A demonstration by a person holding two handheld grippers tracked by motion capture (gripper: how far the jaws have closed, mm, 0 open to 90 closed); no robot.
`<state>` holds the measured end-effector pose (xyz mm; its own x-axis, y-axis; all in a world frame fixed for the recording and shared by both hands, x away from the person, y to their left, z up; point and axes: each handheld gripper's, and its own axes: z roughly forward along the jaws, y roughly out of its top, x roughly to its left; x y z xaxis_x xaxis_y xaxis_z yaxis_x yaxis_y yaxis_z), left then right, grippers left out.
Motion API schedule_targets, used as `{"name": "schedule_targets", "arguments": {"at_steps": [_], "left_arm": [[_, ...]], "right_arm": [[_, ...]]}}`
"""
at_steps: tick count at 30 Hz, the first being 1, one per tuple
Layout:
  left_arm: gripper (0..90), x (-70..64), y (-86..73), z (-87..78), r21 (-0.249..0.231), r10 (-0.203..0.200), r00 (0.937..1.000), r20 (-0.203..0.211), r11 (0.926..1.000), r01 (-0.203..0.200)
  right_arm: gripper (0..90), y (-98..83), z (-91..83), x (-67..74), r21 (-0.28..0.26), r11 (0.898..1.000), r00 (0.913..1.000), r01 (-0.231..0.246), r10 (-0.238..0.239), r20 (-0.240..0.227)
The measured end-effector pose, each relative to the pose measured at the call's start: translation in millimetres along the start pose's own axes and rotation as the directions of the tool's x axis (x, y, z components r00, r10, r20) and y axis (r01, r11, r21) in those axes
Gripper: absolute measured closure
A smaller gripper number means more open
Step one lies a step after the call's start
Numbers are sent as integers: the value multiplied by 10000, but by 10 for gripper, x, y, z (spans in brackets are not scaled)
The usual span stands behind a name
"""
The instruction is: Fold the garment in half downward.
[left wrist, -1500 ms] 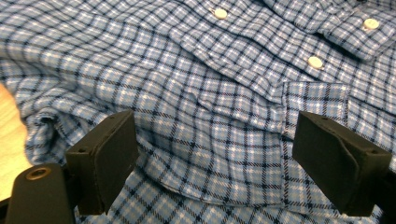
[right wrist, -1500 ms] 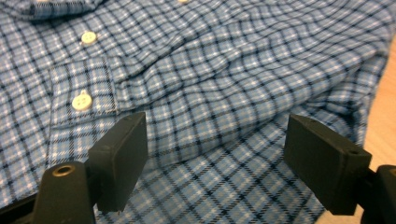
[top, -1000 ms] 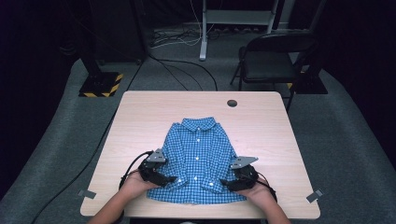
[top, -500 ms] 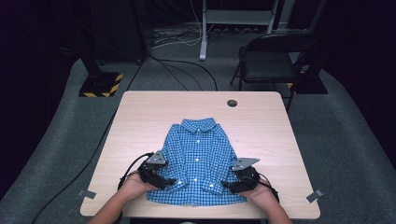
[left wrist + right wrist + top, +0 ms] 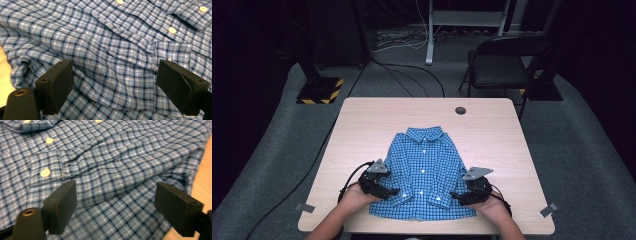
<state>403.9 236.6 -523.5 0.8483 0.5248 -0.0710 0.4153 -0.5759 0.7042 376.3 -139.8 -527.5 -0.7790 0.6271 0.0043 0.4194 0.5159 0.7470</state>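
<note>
Blue checked cloth of the shirt is flanked by the left gripper and right gripper; both are spread wide, the right's jaws just opened further, nothing gripped.

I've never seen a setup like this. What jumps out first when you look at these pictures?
A small blue checked shirt lies flat and buttoned near the front edge of a pale wooden table, collar pointing away from the person. At its lower corners sit two black hand-held tools, the left gripper and the right gripper, both with jaws open over the folded-in sleeves. Behind the table stands a dark chair.
</note>
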Motion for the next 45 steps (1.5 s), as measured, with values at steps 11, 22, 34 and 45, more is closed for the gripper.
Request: {"name": "schedule_targets", "arguments": {"at_steps": [11,22,34,45], "left_arm": [[157,18,47,-58,-249,-22,10000,17,9997,23],[161,6,123,-72,-167,37,9999,103,9999,-35],[188,45,191,-18,-79,71,9999,88,9999,-70],[179,133,236,92,-22,-30,10000,34,10000,30]], "right_arm": [[182,84,-24,-30,136,9999,9999,3,-1,-133],[207,177,-47,-43,253,9996,9988,-140,152,-456],[214,269,49,-118,332,9993,9987,-162,178,-476],[208,313,209,-144,317,9993,9993,-209,219,-316]]}}
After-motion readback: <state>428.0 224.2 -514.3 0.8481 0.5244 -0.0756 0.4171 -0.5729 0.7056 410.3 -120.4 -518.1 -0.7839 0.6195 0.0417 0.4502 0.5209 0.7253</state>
